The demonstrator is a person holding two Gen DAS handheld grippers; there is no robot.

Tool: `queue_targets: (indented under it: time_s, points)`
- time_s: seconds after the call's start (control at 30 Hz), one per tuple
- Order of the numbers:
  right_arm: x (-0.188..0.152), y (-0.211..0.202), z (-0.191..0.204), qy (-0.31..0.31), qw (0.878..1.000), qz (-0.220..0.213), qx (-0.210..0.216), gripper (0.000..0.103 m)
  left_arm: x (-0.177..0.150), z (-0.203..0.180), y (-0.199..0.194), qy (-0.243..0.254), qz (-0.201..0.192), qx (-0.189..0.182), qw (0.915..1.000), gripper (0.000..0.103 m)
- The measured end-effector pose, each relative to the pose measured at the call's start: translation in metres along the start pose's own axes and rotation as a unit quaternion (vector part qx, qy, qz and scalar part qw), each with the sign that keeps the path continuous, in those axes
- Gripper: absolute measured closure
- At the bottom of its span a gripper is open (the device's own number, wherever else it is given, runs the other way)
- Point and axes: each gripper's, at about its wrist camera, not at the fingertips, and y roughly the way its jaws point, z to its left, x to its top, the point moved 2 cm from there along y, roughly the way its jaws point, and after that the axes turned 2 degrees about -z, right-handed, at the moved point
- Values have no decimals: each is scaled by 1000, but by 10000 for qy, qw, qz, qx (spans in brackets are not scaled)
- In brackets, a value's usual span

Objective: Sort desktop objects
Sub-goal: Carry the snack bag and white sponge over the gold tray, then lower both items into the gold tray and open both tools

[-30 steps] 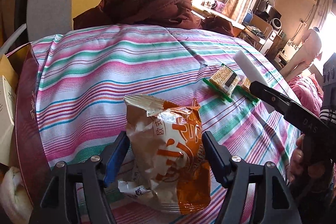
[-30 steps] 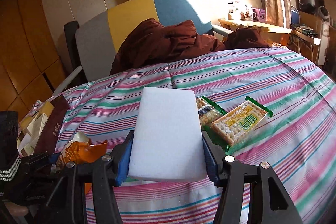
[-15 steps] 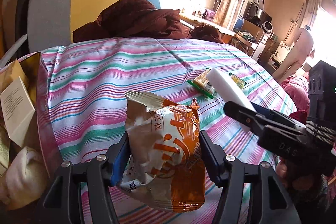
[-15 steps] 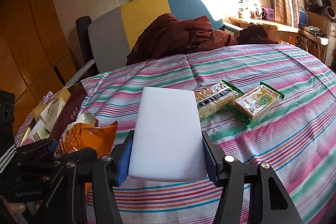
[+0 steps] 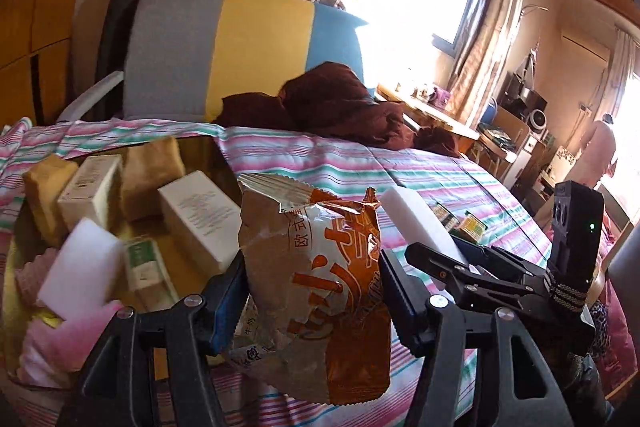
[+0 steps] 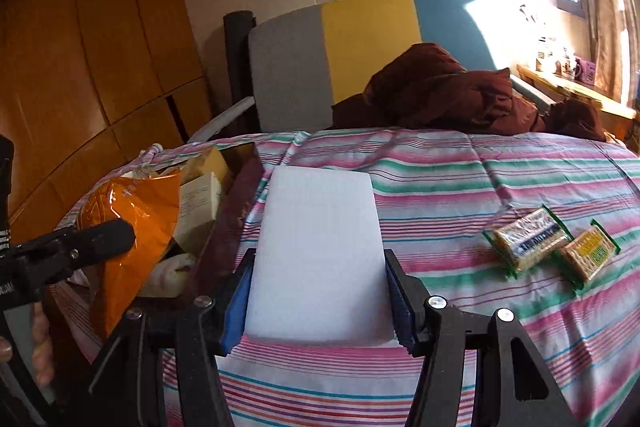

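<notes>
The left tool [image 5: 314, 283] is clamped on an orange snack bag [image 5: 320, 291], held up beside an open box [image 5: 208, 155] of cartons and sponges (at the striped cloth's left edge). The right tool [image 6: 318, 301] grips a white sponge block [image 6: 320, 251] flat above the striped desk [image 6: 460, 187]. Two cracker packets [image 6: 552, 249] lie on the cloth to its right.

snack bag [image 5: 320, 291] clamped in jaws, box [image 5: 200, 223] beside
</notes>
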Motion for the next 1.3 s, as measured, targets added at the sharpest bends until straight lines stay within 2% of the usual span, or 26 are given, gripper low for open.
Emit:
queue_targets:
  time_s: [0.27,0.53,0.7,0.93,1.0,1.2,1.3]
  points:
    - [20,23,76,-483,9963,56,705,43,7,83,-45,-251,-342,899,9950,39]
    - [31,68,141,-878,9904,382,999,43,6,157,-48,-557,-289,1446,9875,39]
    - [34,97,164,-913,9872,665,1124,43,5,183,-34,-675,-66,1427,9874,39]
    - [26,133,181,-986,9832,1117,1056,42,-3,209,-15,-1112,272,1015,9882,38]
    - [21,138,182,-972,9824,1206,1047,41,-4,212,-17,-1205,208,978,9877,34]
    - [15,137,174,-815,9834,1210,1079,40,0,212,-35,-1175,-111,1052,9874,33]
    - [17,131,171,-702,9844,1141,1140,36,1,209,-41,-1134,-214,1117,9870,33]
